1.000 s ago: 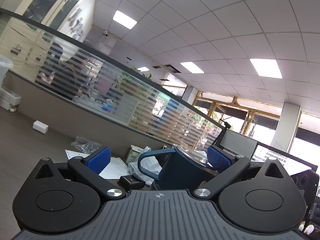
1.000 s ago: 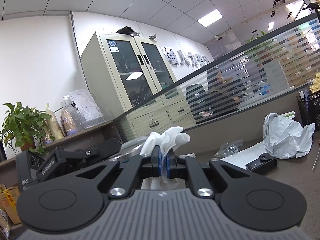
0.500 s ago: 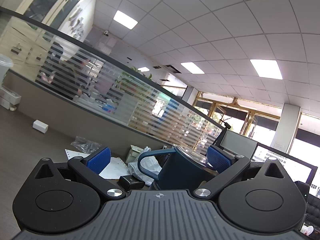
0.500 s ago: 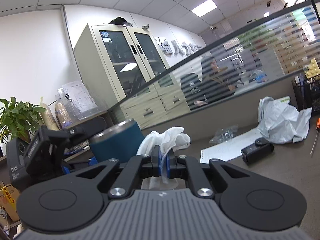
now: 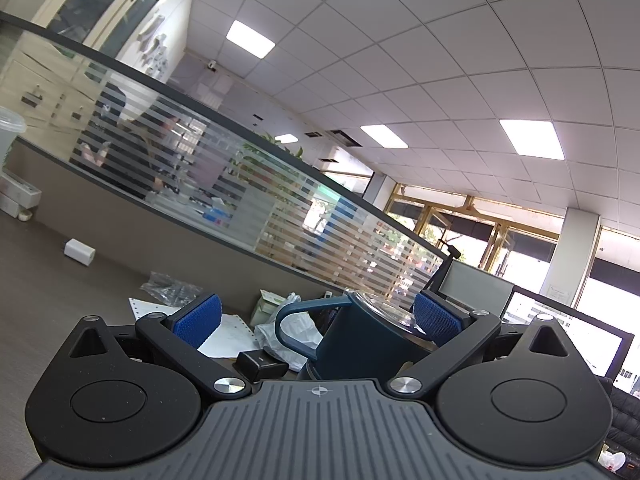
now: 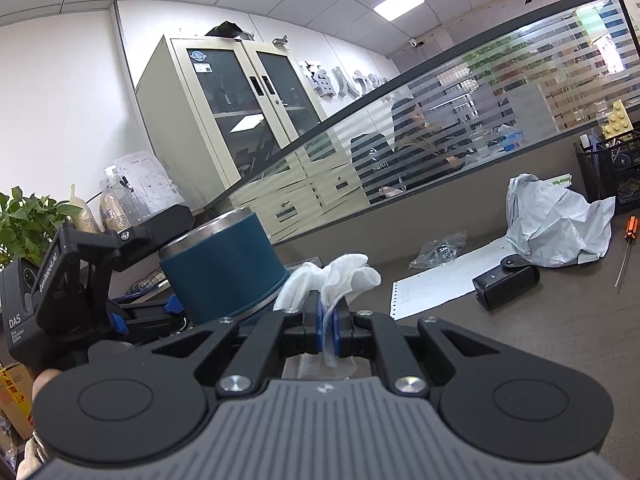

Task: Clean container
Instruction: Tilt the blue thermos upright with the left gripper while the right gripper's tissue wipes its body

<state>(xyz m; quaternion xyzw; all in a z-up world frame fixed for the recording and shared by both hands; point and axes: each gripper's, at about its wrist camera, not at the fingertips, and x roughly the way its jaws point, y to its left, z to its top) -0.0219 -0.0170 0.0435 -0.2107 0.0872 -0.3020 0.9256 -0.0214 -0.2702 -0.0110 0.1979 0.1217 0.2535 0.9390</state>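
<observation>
Pinching a white tissue [image 6: 332, 280], the right gripper [image 6: 328, 320] has its jaws together on it. At ten o'clock from it stands the blue mug [image 6: 220, 264] (steel rim up), tilted and off the desk [image 6: 560, 320]. In the left wrist view the left gripper [image 5: 316, 320] straddles the mug [image 5: 360, 344], pads wide; whether they press it I cannot tell. Farther, at two o'clock, lies a black case [image 6: 506, 286].

"DAS" is printed on the left gripper [image 6: 120, 300].
</observation>
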